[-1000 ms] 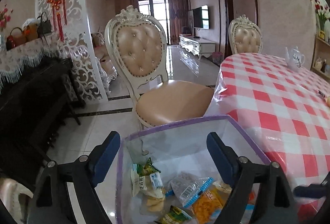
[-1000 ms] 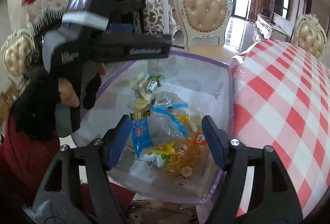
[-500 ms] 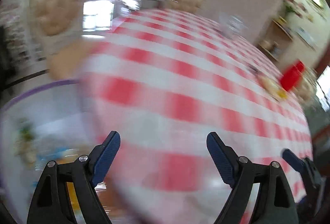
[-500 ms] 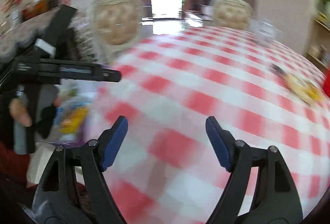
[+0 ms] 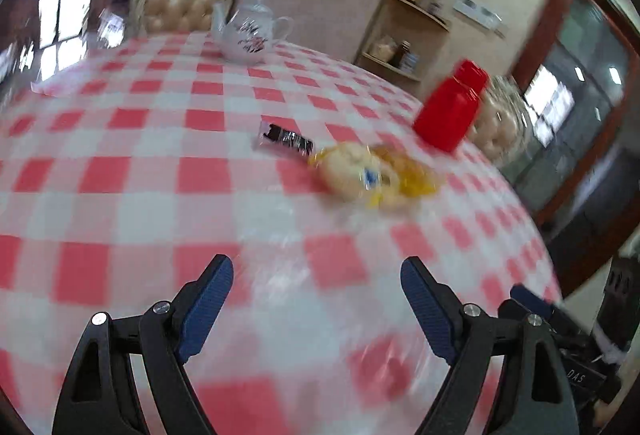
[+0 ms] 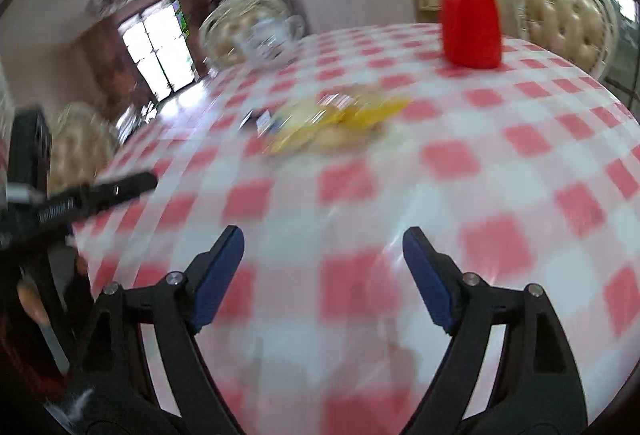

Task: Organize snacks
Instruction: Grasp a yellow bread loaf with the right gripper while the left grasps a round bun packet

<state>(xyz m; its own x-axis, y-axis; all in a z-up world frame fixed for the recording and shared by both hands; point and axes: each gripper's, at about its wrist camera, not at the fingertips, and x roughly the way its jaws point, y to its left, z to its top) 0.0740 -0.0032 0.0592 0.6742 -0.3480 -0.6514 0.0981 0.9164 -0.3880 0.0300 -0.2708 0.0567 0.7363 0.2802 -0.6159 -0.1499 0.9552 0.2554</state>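
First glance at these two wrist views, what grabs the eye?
The red-and-white checked tablecloth fills both views. On it, the bright red container stands upright at the far side. Nearer the middle lie a yellow-wrapped snack and a small dark packet right beside it. A white teapot sits at the far edge. The left gripper and the right gripper are both open and empty over the cloth.

snack packets [image 6: 336, 119] motion-blurred, teapot [image 6: 268, 35] smeared

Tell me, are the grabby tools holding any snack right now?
No, nothing is held. The left tool and the right tool are both open and empty above the checkered tablecloth. The snack packets lie untouched farther ahead.
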